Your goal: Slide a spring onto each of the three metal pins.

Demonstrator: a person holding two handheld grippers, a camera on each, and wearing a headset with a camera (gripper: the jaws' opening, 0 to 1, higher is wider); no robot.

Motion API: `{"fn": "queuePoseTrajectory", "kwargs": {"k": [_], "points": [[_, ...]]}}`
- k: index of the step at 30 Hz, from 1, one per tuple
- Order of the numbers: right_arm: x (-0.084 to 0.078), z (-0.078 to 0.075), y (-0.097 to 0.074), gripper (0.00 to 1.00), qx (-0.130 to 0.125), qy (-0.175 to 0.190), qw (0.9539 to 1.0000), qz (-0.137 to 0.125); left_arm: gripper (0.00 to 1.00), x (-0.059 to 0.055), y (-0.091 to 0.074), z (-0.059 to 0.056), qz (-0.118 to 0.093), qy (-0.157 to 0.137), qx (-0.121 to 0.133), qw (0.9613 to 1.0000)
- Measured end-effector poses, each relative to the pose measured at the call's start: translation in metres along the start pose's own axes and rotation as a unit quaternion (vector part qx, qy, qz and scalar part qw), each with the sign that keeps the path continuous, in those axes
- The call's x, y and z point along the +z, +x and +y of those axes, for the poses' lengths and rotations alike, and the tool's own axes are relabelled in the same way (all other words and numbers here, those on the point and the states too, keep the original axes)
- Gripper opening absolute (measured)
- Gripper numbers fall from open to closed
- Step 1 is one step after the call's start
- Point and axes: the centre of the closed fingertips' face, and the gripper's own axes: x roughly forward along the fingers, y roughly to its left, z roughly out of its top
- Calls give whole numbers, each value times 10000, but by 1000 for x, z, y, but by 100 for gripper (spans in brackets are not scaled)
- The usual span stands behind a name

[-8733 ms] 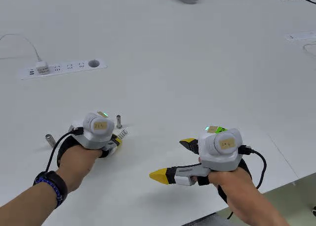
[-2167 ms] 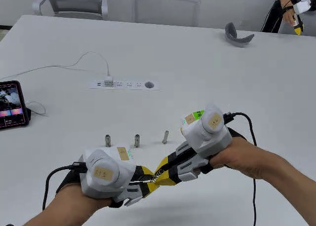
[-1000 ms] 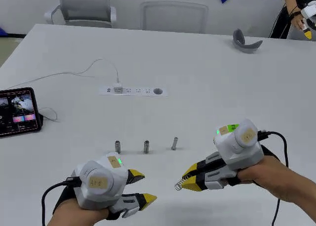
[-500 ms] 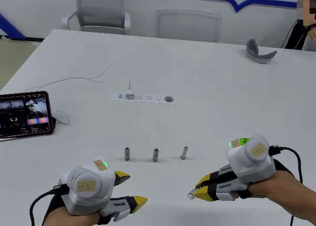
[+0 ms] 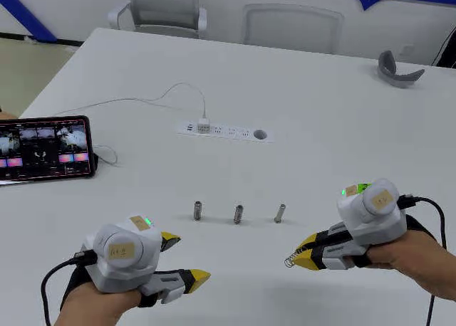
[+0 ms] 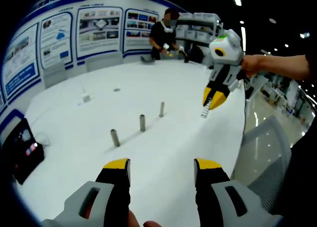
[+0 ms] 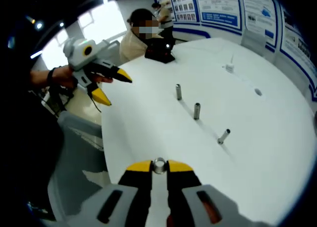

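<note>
Head view: your left gripper [image 5: 187,258] and right gripper [image 5: 303,260], tip to tip two seconds back, are now well apart
Spring [image 5: 290,259]: handed over; the right gripper is clenched on one end, above the table [image 5: 320,91]
Left jaws: spread, nothing in them
Axis: in line with the right jaws, nearly level, free end pointing left
Pins [image 5: 239,213]: upright, so you'll likely need to tip it vertical before threading

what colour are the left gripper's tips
Yellow, on the left gripper; best in left gripper view.
</note>
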Motion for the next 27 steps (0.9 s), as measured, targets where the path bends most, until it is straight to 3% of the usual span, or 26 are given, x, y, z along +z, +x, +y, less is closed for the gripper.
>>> {"fn": "queuePoseTrajectory", "kwargs": {"k": [14,27], "points": [[6,-35,9,12,-225,124,9997,50,62,-2,-4,18,-52,-170,224,9996],[15,-73,17,12,-481,18,9987,177,68,-5,-9,29,-82,-427,388,9983]]}}
